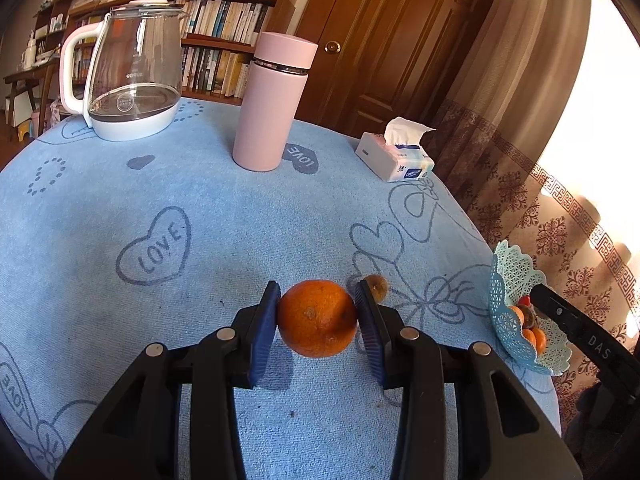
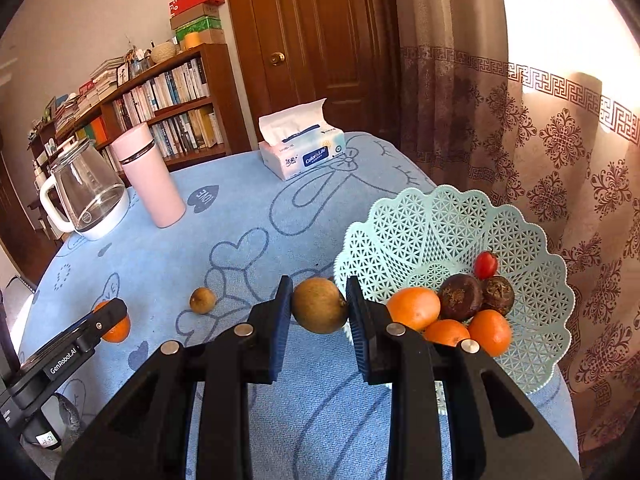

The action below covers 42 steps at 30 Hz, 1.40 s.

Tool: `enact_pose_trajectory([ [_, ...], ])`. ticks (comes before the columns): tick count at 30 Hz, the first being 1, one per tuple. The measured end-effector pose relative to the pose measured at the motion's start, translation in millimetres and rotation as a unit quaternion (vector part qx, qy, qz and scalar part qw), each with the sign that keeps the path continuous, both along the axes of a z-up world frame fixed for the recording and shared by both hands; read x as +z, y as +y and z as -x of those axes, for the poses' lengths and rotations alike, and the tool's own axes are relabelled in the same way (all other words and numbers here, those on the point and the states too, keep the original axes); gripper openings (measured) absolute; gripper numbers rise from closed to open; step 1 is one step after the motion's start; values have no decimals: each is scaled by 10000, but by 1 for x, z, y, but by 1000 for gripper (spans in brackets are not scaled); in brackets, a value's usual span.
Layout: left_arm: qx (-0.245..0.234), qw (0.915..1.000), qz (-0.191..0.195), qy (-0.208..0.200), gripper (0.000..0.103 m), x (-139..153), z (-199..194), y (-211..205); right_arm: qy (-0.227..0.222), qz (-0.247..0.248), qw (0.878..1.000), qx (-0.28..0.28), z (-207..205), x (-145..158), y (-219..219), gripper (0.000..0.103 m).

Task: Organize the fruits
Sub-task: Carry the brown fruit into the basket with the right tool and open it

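Blue LOVE-print cloth covers tabletop (image 1: pixel 200 208); bookshelf, brown door, patterned curtain behind. Left gripper (image 1: pixel 318 312) jaws clamped on orange (image 1: pixel 318 318), low over cloth. Right gripper (image 2: pixel 318 306) jaws clamped on brown longan (image 2: pixel 319 305), beside rim of mint lattice basket (image 2: pixel 440 216) holding oranges, two dark fruits, red one. Second longan (image 2: pixel 202 300) lies loose on cloth between grippers.

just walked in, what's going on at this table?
A person is sorting fruit into a pale green lattice basket with two handheld grippers. The left gripper is shut on an orange over the blue tablecloth. The right gripper is shut on a brown round fruit beside the basket, which already holds several fruits. One small brown fruit lies loose on the cloth.
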<state>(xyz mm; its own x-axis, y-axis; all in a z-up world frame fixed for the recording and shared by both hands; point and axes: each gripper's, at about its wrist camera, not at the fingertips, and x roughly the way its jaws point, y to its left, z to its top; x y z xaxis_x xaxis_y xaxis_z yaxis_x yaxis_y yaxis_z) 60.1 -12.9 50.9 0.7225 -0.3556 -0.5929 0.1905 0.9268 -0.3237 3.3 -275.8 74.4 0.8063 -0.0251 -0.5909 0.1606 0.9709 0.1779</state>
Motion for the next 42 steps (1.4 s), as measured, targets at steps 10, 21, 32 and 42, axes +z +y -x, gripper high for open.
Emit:
enact_pose_trajectory([
  [10, -15, 10000, -21, -8, 39, 1, 0, -2, 82, -489, 9956, -797, 33, -2, -71, 28],
  [21, -29, 10000, -40, -6, 39, 0, 0, -3, 378, -779, 9908, -1043, 46, -23, -93, 28],
  [32, -43, 10000, -46, -16, 39, 0, 1, -3, 361, -909, 9876, -1225, 54, -26, -103, 34],
  [42, -67, 9999, -73, -94, 39, 1, 3, -5, 165, -335, 9869, -1567, 78, -29, -100, 34],
])
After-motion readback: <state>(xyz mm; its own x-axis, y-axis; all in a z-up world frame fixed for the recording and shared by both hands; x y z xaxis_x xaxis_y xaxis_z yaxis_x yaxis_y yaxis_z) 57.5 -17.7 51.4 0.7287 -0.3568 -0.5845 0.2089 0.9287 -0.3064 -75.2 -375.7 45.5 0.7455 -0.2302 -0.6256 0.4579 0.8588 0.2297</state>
